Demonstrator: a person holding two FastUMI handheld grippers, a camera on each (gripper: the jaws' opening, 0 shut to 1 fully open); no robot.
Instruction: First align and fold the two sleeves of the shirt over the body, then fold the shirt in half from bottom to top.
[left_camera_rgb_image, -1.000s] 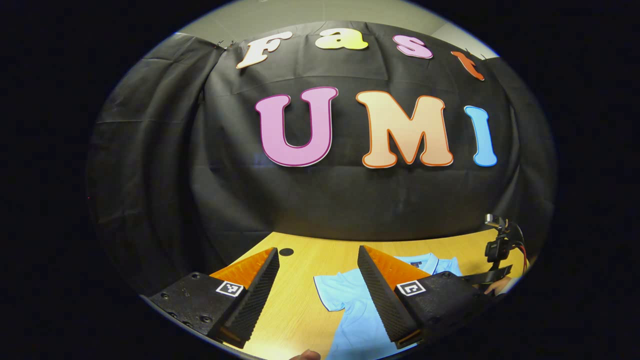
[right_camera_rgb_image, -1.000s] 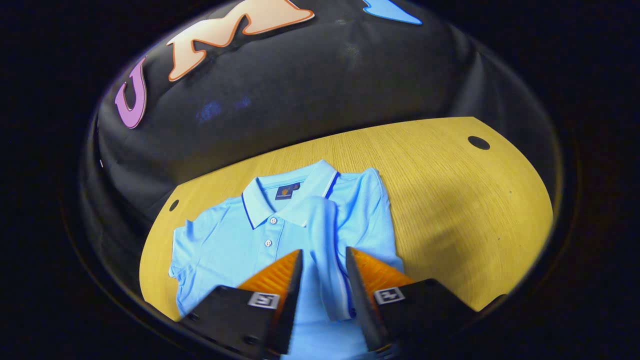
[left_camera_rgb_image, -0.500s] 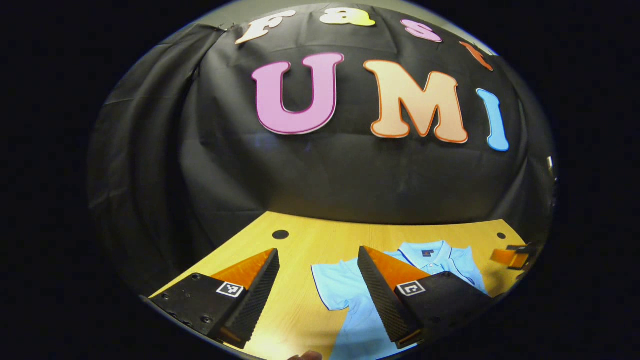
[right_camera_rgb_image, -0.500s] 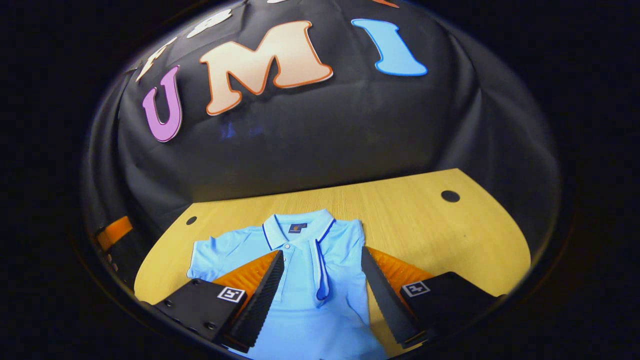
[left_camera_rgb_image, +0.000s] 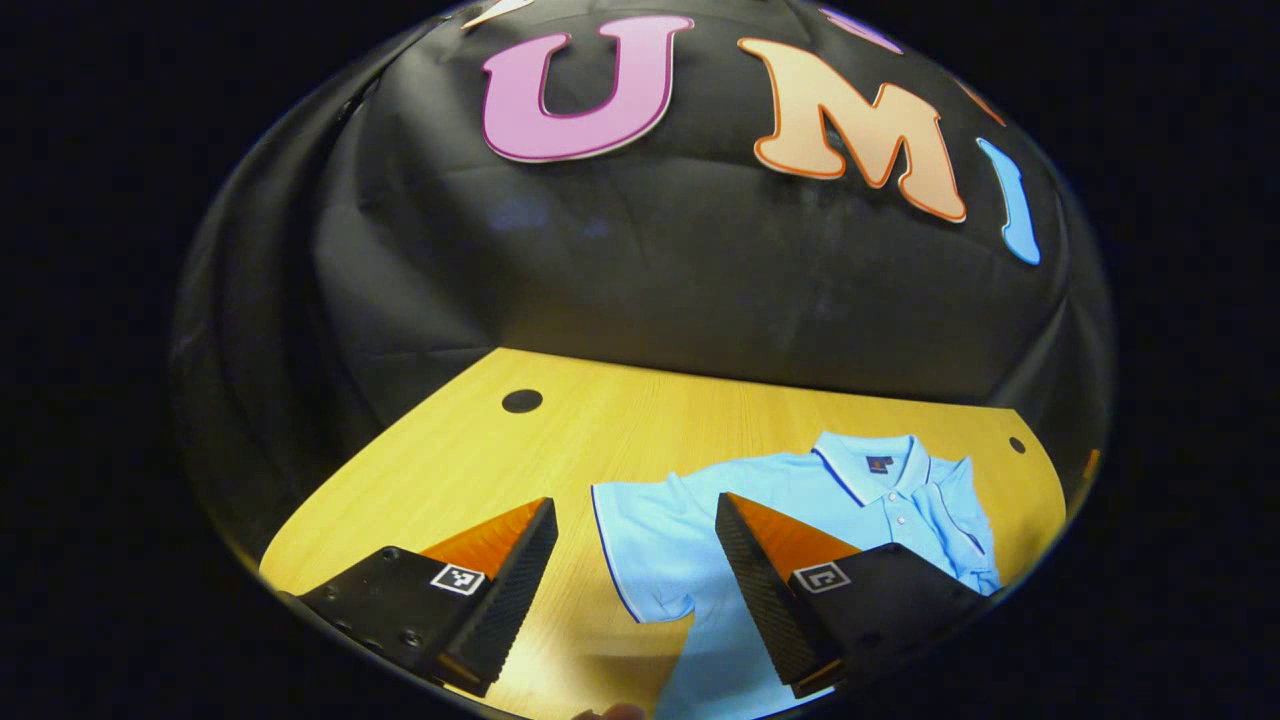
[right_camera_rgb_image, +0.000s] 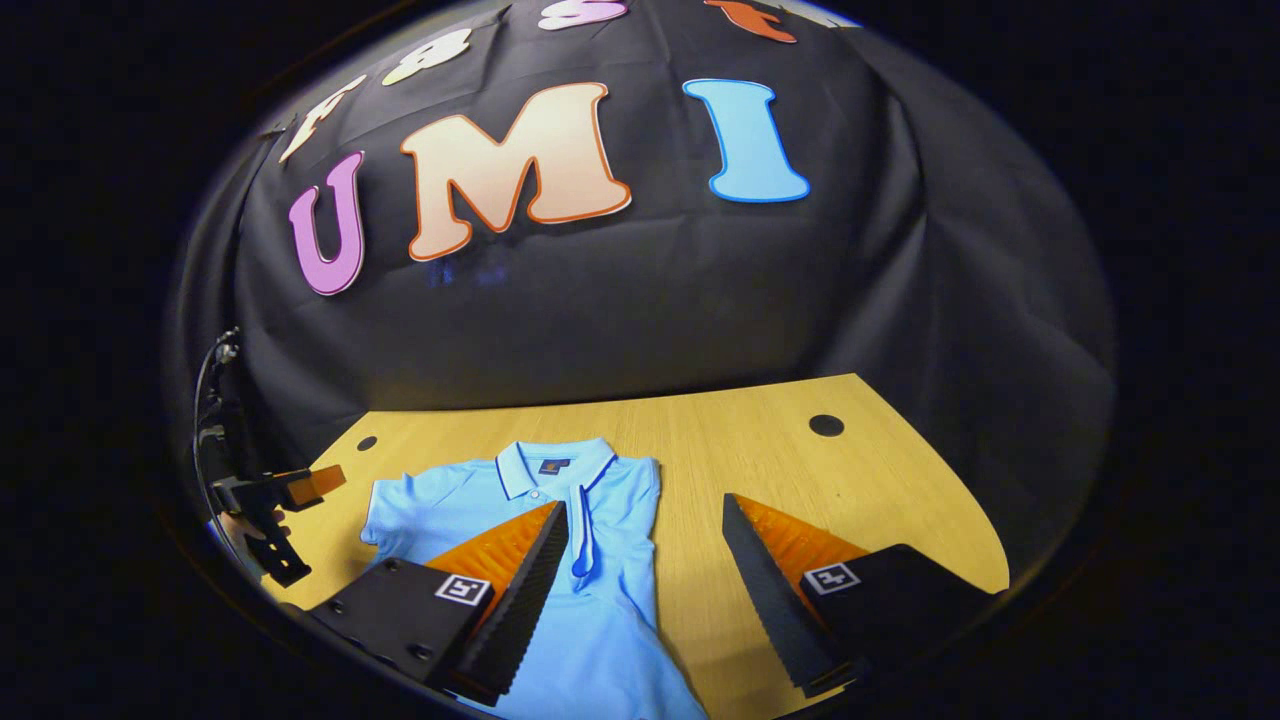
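A light blue polo shirt (left_camera_rgb_image: 800, 490) lies flat on the wooden table (left_camera_rgb_image: 600, 430), collar (left_camera_rgb_image: 870, 462) toward the wall. Its one spread sleeve (left_camera_rgb_image: 640, 540) shows between the fingers of my left gripper (left_camera_rgb_image: 635, 520), which is open and holds nothing. In the right gripper view the shirt (right_camera_rgb_image: 610, 610) has its other sleeve (right_camera_rgb_image: 583, 540) folded over the body beside the buttons. My right gripper (right_camera_rgb_image: 645, 515) stands open over the shirt's edge and the bare table, holding nothing. The left gripper (right_camera_rgb_image: 285, 490) also shows far left there, held by a hand (right_camera_rgb_image: 235, 530).
The black cloth wall rises right behind the table's far edge. Small round holes (left_camera_rgb_image: 521, 401) (right_camera_rgb_image: 826, 425) sit near the table's back corners. Bare wood (right_camera_rgb_image: 800, 470) stretches beside the shirt on the folded side.
My right gripper has let go of the sleeve, opened wide and drawn back and to the right; the sleeve now lies on the body. My left gripper has tilted down toward the spread sleeve.
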